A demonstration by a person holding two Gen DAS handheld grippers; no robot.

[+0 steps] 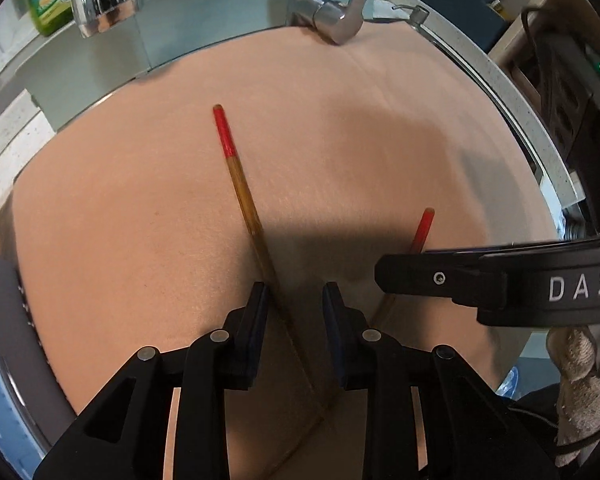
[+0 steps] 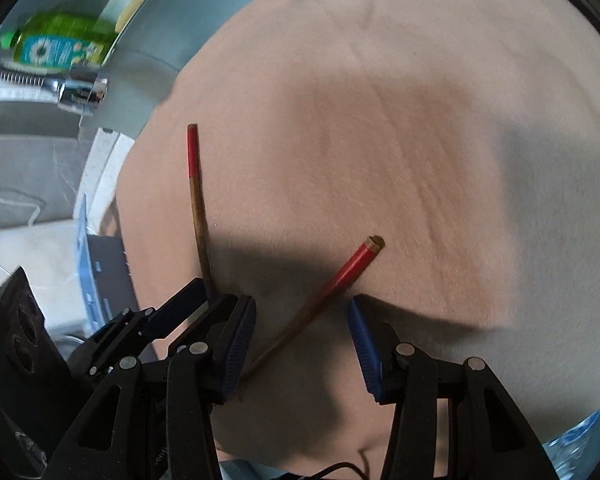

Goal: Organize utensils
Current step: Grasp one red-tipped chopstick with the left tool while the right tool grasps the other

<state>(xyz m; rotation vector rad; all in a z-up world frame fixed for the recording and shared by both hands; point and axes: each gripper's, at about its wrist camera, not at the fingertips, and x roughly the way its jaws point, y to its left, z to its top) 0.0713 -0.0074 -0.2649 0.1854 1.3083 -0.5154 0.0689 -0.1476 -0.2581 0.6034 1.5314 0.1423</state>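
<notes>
Wooden chopsticks [image 1: 242, 196] [image 2: 332, 284] cross, red ends pointing away, between spread left gripper [image 1: 296, 292] and right gripper [image 2: 302, 312] fingers.

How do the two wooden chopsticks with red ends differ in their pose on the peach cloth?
The wooden chopstick between the left gripper's fingers lies flat on the peach cloth; the wooden chopstick between the right gripper's fingers looks raised at its red end. The first's red end points toward the faucet, the second's slants away to the right. They cross near their thin ends. Both share brown shafts and red ends.
</notes>
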